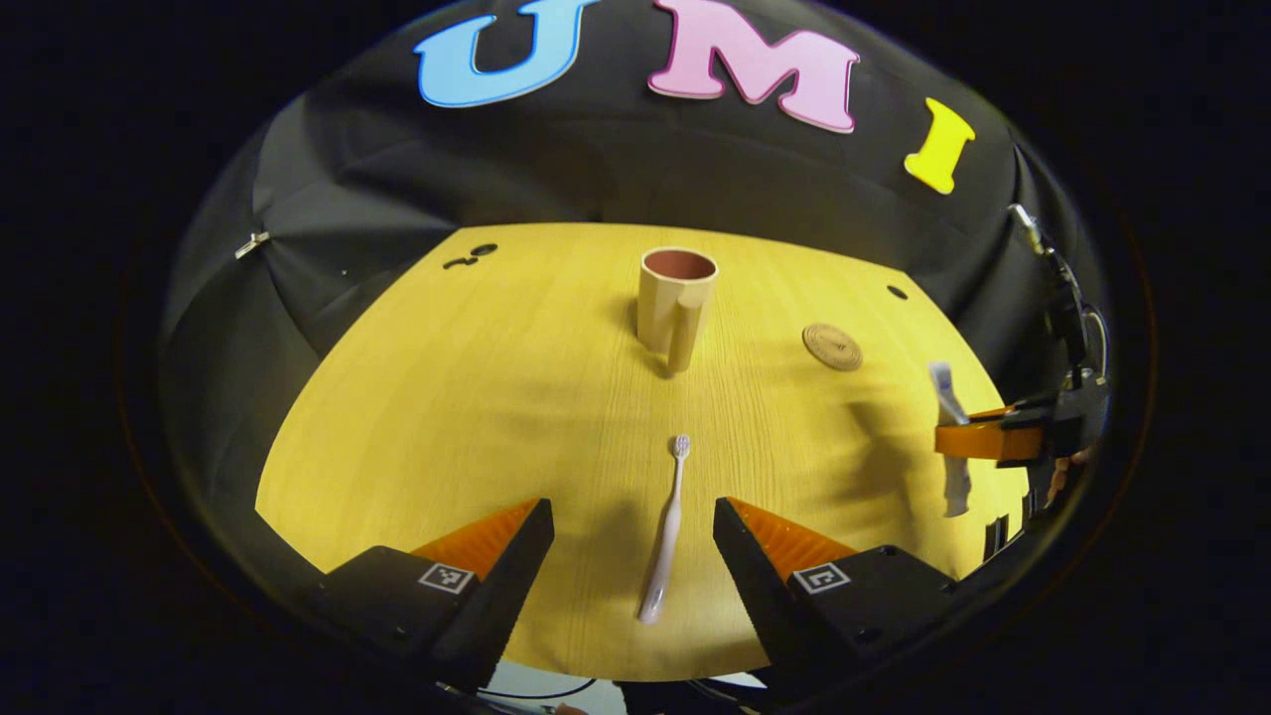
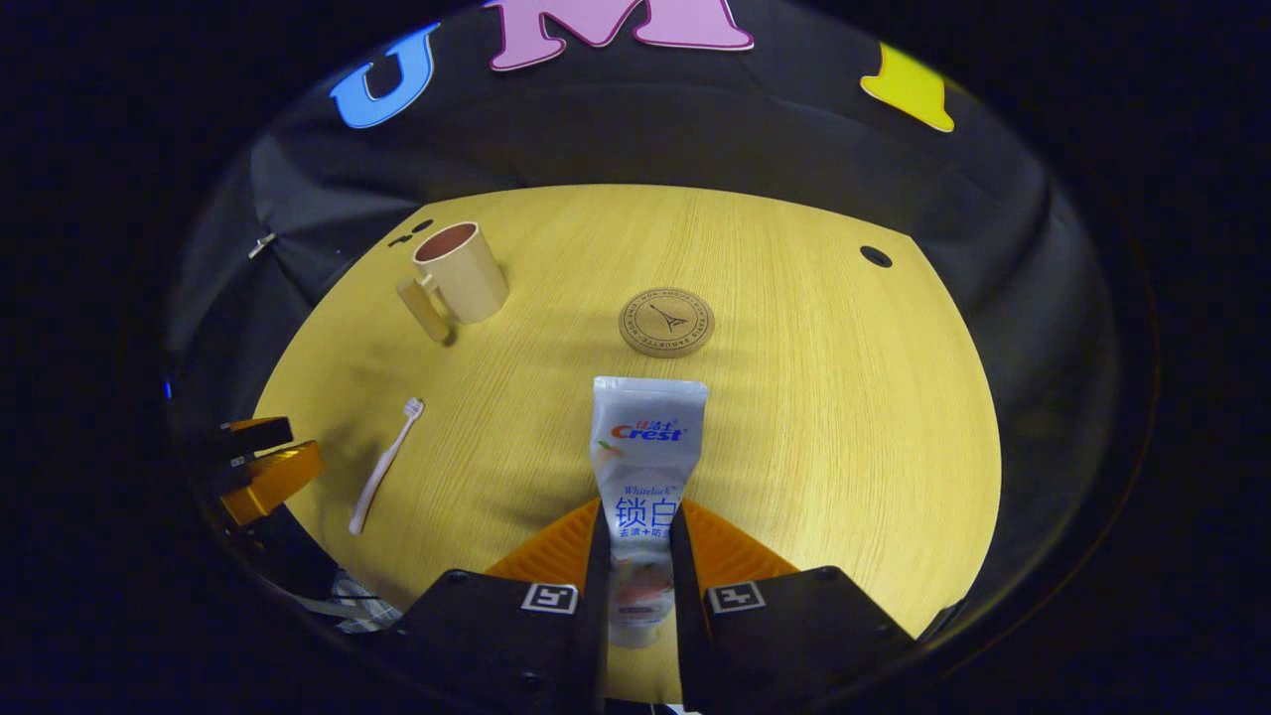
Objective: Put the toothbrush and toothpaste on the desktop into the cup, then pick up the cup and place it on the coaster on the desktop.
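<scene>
Yellow wood-grain counter (image 1: 477, 397) carries everything here. In the left gripper view, the left tool (image 1: 634, 541) hangs low over the near edge with its fingers spread wide, and the pale pink toothbrush (image 1: 666, 531) lies flat between them, touched by neither, bristle head pointing away toward the cup (image 1: 675, 303). That beige cup, reddish-brown inside, stands upright near the far middle of the counter, handle turned toward the camera. A round cork coaster (image 1: 832, 347) lies to the cup's right, apart from it and bare. At the right edge of this view the right tool (image 1: 955, 437) holds the toothpaste tube (image 1: 955, 437) upright, above the counter.

In the right gripper view, the right tool (image 2: 637, 566) pinches the toothpaste tube (image 2: 645, 467) on both sides near its cap end, with the flat crimped end pointing forward, just short of the coaster (image 2: 666, 322). The cup (image 2: 459, 273) stands far left, the toothbrush (image 2: 383, 467) nearer on the left, beside the left tool (image 2: 260, 467).
</scene>
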`<action>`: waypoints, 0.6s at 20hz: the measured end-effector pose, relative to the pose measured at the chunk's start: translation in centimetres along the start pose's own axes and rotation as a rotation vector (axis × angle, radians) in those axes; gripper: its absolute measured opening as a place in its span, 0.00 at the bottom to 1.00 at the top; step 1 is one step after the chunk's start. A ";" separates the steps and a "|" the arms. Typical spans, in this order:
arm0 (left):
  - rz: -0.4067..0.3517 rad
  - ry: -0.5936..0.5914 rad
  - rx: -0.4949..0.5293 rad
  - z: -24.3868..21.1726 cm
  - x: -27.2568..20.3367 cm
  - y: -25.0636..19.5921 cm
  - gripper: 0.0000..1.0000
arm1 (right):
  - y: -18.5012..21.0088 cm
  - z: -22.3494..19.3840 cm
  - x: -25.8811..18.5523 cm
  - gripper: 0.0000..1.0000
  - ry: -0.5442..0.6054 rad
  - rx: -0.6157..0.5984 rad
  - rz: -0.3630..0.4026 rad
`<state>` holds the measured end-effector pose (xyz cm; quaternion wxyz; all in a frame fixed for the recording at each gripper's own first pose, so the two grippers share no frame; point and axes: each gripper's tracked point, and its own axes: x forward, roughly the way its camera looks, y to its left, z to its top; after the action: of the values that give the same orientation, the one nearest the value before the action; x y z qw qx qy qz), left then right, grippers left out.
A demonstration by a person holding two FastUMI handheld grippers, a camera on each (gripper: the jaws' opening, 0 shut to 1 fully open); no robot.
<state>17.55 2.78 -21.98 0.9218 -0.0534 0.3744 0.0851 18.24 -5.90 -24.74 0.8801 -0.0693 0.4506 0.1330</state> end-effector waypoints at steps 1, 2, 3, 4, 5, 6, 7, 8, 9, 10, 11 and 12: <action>-0.002 0.024 0.018 -0.4 0.9 -0.2 1.00 | -0.1 0.1 -0.5 0.33 -0.011 0.005 0.006; 0.001 0.047 0.032 -0.6 1.6 -0.4 1.00 | -0.3 0.3 -1.0 0.33 -0.021 0.012 0.013; 0.002 0.075 0.042 -1.0 2.4 -0.6 1.00 | -0.3 0.4 -1.5 0.33 -0.033 0.020 0.022; -0.013 0.106 0.051 -1.5 3.1 -1.0 1.00 | -0.4 0.7 -2.0 0.33 -0.047 0.027 0.032; -0.024 0.129 0.066 -1.8 3.7 -1.5 1.00 | -0.6 0.9 -2.5 0.33 -0.065 0.031 0.037; -0.019 0.145 0.085 -2.0 4.4 -1.5 1.00 | -1.0 1.1 -2.9 0.30 -0.083 0.031 0.039; -0.014 0.166 0.098 -2.4 4.9 -1.7 0.99 | -1.2 1.3 -3.4 0.33 -0.096 0.035 0.041; -0.014 0.186 0.110 -2.6 5.3 -1.9 0.98 | -1.4 1.3 -3.7 0.33 -0.107 0.045 0.046; -0.012 0.209 0.123 -3.0 5.8 -2.1 0.96 | -1.6 1.3 -3.9 0.33 -0.115 0.058 0.051; -0.016 0.230 0.134 -3.2 6.2 -2.3 0.96 | -1.9 1.3 -4.2 0.33 -0.121 0.070 0.055; -0.042 0.259 0.145 -3.5 6.4 -2.7 0.94 | -2.1 1.4 -4.3 0.33 -0.128 0.079 0.054; -0.046 0.281 0.153 -3.7 6.6 -2.8 0.89 | -2.5 1.4 -4.4 0.32 -0.135 0.087 0.051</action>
<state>20.22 0.24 -29.13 0.8634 -0.0029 0.5038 0.0267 17.61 -8.73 -20.40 0.9068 -0.0105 0.3973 0.1404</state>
